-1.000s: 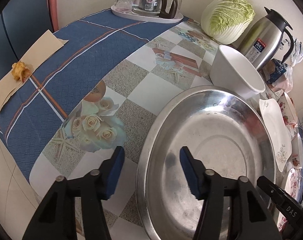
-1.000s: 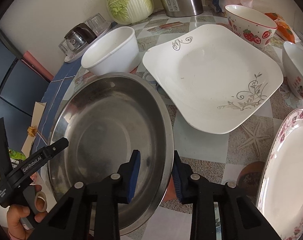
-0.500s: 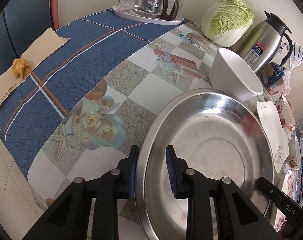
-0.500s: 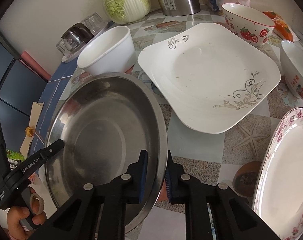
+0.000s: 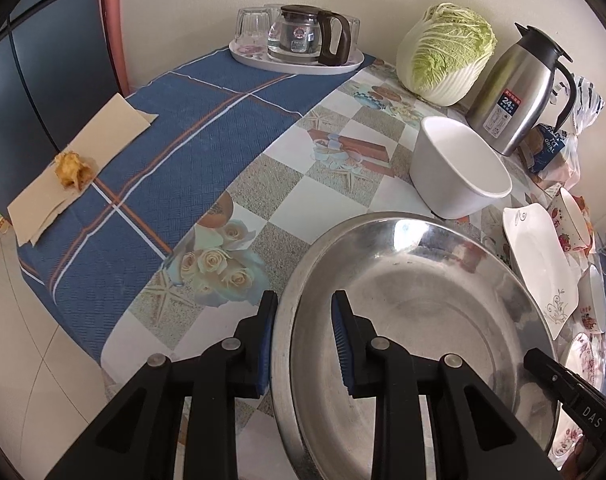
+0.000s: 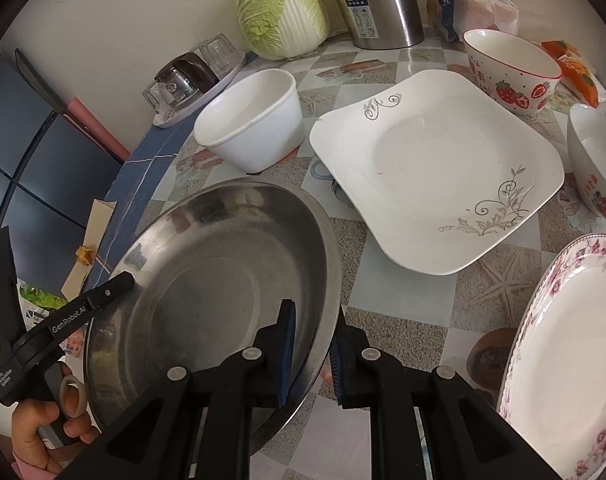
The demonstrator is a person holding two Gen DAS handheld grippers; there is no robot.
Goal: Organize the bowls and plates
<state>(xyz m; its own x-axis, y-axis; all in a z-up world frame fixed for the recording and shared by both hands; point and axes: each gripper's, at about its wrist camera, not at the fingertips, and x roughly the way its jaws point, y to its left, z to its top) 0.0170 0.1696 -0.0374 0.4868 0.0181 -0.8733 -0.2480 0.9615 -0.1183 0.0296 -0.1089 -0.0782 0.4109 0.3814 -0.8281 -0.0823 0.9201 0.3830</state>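
Left tongs: the left gripper is clamped on the near-left rim of the steel basin, one pad outside, one inside. The jaws have just been closing, with that rim between them.
Right tongs: the right gripper is pinched on the opposite rim of the same basin; these jaws have just been closing on it too.
Key relation: basin spans between the two tongs, held at opposite edges, so neither hand is nearer. A level, shared lift looks like the call.
Just beyond: white bowl sits just past the basin's far rim.
Right of it: square plate beside the basin, floral plate nearer on the right.
Further back: strawberry bowl behind the square plate.
Risk: uneven lifting could tip the basin.
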